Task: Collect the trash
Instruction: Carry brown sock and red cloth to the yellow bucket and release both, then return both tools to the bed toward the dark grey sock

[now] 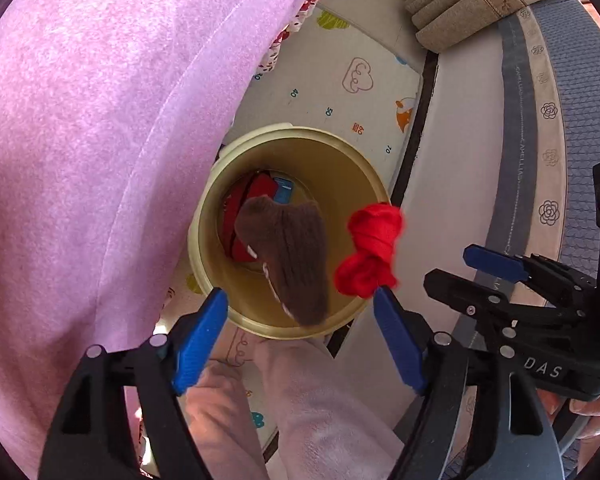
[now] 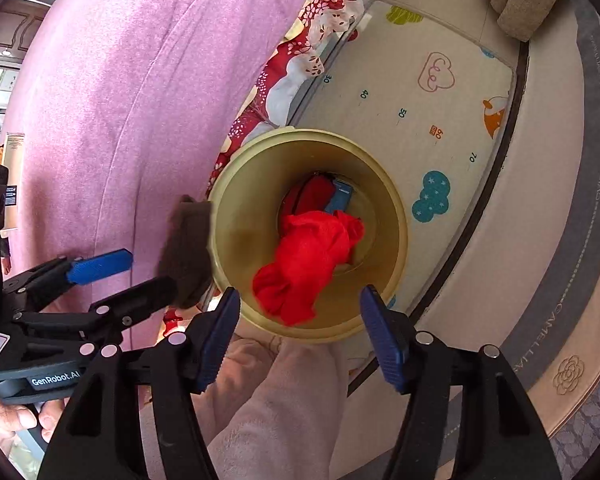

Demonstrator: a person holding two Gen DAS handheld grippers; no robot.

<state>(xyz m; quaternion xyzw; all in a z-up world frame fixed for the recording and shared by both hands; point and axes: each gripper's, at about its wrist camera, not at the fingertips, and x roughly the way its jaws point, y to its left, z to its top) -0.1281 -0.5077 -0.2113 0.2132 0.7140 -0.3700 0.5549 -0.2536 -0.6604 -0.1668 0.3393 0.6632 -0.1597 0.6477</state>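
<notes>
Both grippers hang over a yellow bin [image 1: 204,240], jaws spread and gripping nothing. A brown sock [image 1: 288,256] sits free between and beyond the left gripper [image 1: 300,308] fingers, over the bin's mouth. A red cloth [image 2: 308,260] lies likewise ahead of the right gripper [image 2: 300,304], above the red and blue items on the bin's floor.
</notes>
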